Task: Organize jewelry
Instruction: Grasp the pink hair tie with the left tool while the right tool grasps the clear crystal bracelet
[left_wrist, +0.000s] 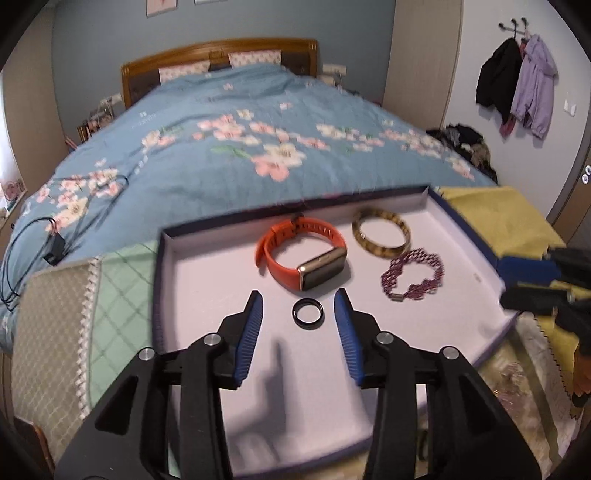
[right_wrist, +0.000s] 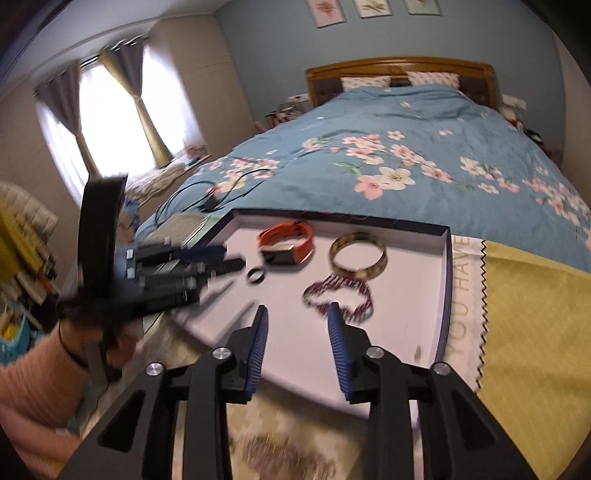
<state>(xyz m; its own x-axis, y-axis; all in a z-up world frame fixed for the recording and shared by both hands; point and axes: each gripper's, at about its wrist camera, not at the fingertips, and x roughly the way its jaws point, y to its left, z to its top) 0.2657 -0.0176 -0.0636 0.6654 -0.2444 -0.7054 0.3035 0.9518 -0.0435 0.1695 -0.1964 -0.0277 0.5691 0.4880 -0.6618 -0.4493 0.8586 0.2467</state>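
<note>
The ring (left_wrist: 308, 312) lies flat on the white floor of the tray (left_wrist: 207, 266), near the middle of its near edge, just in front of the orange watch (left_wrist: 306, 256). The amber bangle (left_wrist: 381, 232) sits toward the far right corner, and the beaded bracelet (left_wrist: 412, 273) lies between the bangle and the right edge.

The left gripper (left_wrist: 299, 308) stands partly open with the ring between its fingertips, pads not touching it; it holds nothing. The right gripper (right_wrist: 297, 321) is likewise partly open and empty, hovering near the bracelet at the near edge.

Risks, as judged:
- The ring is thin and flat. Closing pads may skid it toward the watch.
- The tray rests on soft cloth (right_wrist: 528, 314) at the foot of the bed (left_wrist: 258, 122); downward pressure may tilt it.
- The bracelet may snag a fingertip.
</note>
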